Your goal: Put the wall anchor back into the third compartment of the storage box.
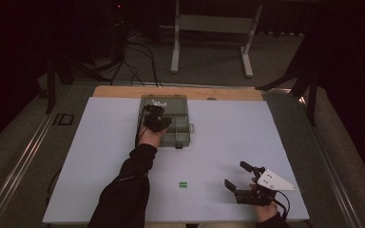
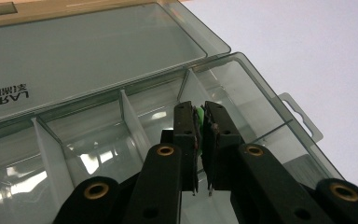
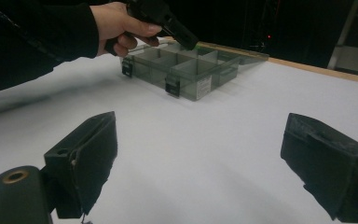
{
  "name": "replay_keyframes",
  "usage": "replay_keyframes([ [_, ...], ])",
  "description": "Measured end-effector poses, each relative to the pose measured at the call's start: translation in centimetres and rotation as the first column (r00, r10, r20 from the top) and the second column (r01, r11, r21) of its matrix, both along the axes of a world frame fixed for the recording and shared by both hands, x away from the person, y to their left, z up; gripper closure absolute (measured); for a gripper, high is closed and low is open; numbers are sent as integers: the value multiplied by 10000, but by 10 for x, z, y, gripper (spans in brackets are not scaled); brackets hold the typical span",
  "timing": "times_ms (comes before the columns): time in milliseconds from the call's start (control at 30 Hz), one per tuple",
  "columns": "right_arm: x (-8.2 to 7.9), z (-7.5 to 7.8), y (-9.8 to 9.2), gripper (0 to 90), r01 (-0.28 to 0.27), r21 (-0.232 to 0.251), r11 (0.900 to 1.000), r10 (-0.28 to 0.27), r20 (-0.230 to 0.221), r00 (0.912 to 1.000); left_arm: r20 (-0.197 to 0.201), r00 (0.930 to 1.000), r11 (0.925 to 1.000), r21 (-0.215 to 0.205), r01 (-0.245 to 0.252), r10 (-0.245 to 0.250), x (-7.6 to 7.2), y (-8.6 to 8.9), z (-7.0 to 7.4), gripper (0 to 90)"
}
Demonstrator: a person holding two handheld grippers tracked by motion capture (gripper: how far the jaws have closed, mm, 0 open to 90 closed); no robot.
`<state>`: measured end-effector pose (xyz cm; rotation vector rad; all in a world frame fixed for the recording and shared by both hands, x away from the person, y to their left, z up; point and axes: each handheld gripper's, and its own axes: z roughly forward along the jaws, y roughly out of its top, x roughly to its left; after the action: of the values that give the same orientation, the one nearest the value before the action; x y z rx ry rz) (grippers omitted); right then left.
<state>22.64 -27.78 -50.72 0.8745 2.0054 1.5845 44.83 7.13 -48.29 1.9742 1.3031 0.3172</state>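
Note:
A smoky clear organizer box [image 1: 183, 124] lies open at the far middle of the white mat, its lid [image 2: 88, 51] folded back. My left gripper [image 1: 155, 114] hovers over the box's compartments. In the left gripper view its jaws are shut on a small green piece [image 2: 198, 114] above a compartment beside a white divider [image 2: 135, 122]. A second small green piece [image 1: 183, 185] lies on the mat near the front. My right gripper [image 1: 235, 174] rests at the front right, open, nothing between its fingers [image 3: 91, 149]. It looks toward the box [image 3: 186, 70] and the left gripper [image 3: 168, 21].
The white mat [image 1: 100, 156] covers most of the table, with a wooden edge [image 1: 180, 91] at the back. A metal stand [image 1: 214, 28] and cables [image 1: 138, 57] are on the floor beyond. Dark tripod legs [image 1: 304, 80] stand at the right rear corner.

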Motion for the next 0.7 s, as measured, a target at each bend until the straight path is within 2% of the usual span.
replay_keyframes([
  [167,0,0,0,108,-39,-15,10000,39,-15,10000,141,9999,10000,-1,49,-49,0,0,-1,820],
  [267,0,0,0,108,-33,-17,10000,33,-19,10000,149,9996,9996,-155,250,-247,0,-1,0,706],
  [333,0,0,0,108,-25,5,10000,25,-13,10000,-16,9996,9996,7,294,-294,1,-2,2,581],
  [400,0,0,0,108,-18,-3,10000,18,-8,10000,-16,9996,9996,7,294,-294,1,-2,2,556],
  [433,0,1,0,108,-20,-1,10000,20,1,10000,24,9997,9997,26,247,-247,0,-2,5,469],
  [500,0,1,0,108,-16,1,10000,16,9,10000,73,9997,9997,4,237,-237,-2,-2,9,440],
  [533,0,1,0,108,-20,-2,10000,20,12,10000,73,9997,9997,4,237,-237,-2,-2,9,396],
  [567,0,1,0,108,-20,-2,10000,20,12,10000,113,9998,9999,4,173,-173,-3,-2,11,396],
  [633,0,1,0,108,-26,-12,10000,26,16,10000,150,9999,9999,-99,85,-83,-5,0,14,281],
  [700,0,1,0,108,-26,-7,10000,26,13,10000,122,9999,9999,-121,78,-77,-8,0,17,219],
])
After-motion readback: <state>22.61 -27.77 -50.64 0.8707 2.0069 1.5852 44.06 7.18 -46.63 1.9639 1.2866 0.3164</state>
